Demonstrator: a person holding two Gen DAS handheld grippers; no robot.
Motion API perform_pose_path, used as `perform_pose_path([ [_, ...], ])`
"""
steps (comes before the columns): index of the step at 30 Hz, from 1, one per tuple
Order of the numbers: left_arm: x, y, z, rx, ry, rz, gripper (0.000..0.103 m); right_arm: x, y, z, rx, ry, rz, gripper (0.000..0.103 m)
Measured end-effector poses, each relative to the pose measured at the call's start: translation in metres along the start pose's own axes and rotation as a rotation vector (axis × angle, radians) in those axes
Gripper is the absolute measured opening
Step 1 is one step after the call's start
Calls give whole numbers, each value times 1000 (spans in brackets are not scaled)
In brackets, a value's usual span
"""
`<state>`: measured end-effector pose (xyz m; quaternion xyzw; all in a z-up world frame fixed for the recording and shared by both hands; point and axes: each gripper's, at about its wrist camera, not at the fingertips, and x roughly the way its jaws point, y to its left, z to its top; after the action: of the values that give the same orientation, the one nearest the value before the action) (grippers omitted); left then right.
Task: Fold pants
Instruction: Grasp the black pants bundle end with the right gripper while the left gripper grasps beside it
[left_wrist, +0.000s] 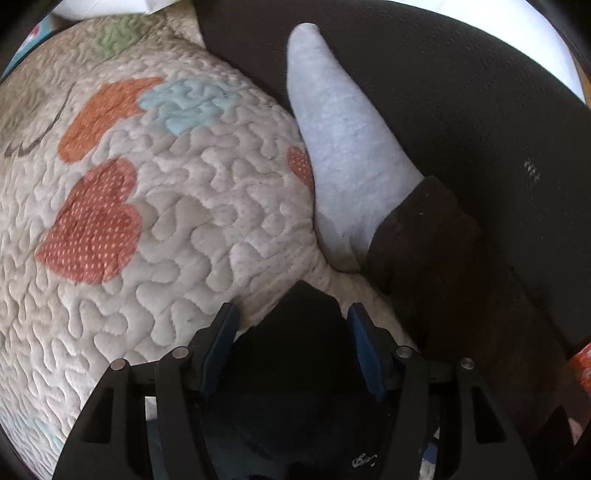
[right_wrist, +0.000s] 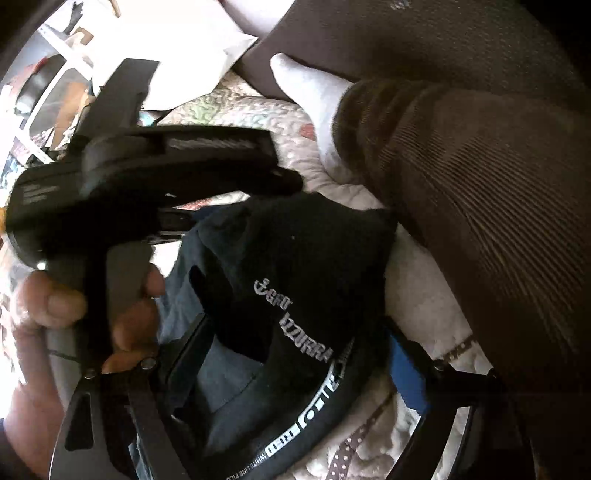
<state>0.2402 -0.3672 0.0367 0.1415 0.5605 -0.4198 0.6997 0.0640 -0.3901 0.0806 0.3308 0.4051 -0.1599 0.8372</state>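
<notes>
The dark pants (left_wrist: 299, 347) are bunched between the blue pads of my left gripper (left_wrist: 293, 332), whose jaws stand wide apart around the cloth. In the right wrist view the same dark pants (right_wrist: 295, 280) show white lettering and a printed waistband. They lie between the fingers of my right gripper (right_wrist: 295, 354), whose jaws also stand wide apart. The left gripper's body (right_wrist: 147, 184) and the hand holding it (right_wrist: 55, 314) fill the left side of that view.
A quilted cream blanket (left_wrist: 147, 221) with orange and blue hearts covers the surface. A person's foot in a grey sock (left_wrist: 343, 140) and brown corduroy trouser leg (right_wrist: 480, 203) lie close on the right. White paper (right_wrist: 192, 55) lies at the back.
</notes>
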Motion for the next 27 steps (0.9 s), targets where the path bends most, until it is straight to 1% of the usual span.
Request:
perform_pose_path([
  [1,-1,-1,1,-2,1,7,47,0,-1,1,6,3,12,90],
  [2,-1,-3,2,2,3,24,38,-1,-2,3,5,9,20,85],
  [3,-2,-4,3,12,5,34,35,-2,-3,4,1,11,18,79],
  [5,-9,-5,-1,31,-12,33,26,-4,-6,8,-1,8,9,50],
  [6,-13,-6,-4,32,-20,35,24,-4,-7,9,-2,9,11,42],
  [7,-18,-4,-7,30,-32,40,21,-4,-7,10,-4,13,32,28],
  [8,-25,-3,-11,25,-48,45,20,-3,-6,12,-8,23,47,26],
  [12,-50,2,-21,-14,-104,48,19,-10,6,14,-52,1,78,23],
  [17,-92,23,-35,-88,-181,17,19,-33,25,10,-132,-34,153,22],
  [20,-110,37,-46,-127,-216,3,19,-45,39,4,-189,-52,185,22],
  [24,-126,43,-62,-155,-239,18,19,-57,57,-8,-275,-70,203,22],
  [27,-132,47,-70,-172,-249,28,19,-59,61,-14,-301,-70,207,22],
])
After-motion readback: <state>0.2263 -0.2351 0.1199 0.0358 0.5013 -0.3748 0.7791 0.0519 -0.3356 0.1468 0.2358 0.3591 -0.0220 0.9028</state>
